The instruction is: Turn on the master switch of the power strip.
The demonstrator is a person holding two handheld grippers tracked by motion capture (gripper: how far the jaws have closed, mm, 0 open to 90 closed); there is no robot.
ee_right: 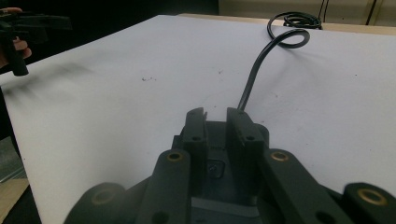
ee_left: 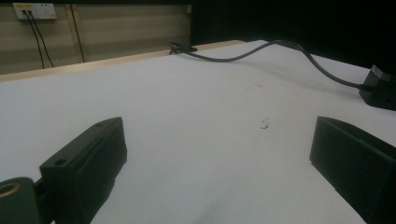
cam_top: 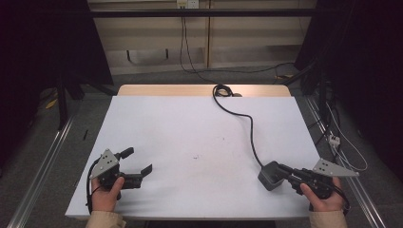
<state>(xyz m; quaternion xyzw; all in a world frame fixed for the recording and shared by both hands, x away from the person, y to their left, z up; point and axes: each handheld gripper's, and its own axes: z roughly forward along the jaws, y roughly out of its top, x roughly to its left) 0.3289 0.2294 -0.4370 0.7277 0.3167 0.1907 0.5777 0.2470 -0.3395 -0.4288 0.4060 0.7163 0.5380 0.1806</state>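
Note:
A black power adapter (cam_top: 270, 175) (ee_left: 380, 86) (ee_right: 263, 132) lies near the front right of the white table (cam_top: 190, 128). Its black cable (cam_top: 249, 128) (ee_left: 280, 46) (ee_right: 254, 79) curves to the far edge. My right gripper (cam_top: 281, 169) (ee_right: 220, 121) lies level over the adapter's near end, its jaws a narrow gap apart, and I see nothing clamped between them. At the front left my left gripper (cam_top: 140, 160) (ee_left: 217, 154) stands wide open over bare table with nothing between its fingers. The left gripper (ee_right: 28, 28) also shows far off in the right gripper view.
The cable ends in a loose coil (cam_top: 221, 90) (ee_right: 294, 21) at the table's wooden far edge (cam_top: 166, 90). A wall socket (ee_left: 35, 10) with plugged leads is behind. Metal rails (cam_top: 43, 166) and floor cables (cam_top: 335, 140) flank the table.

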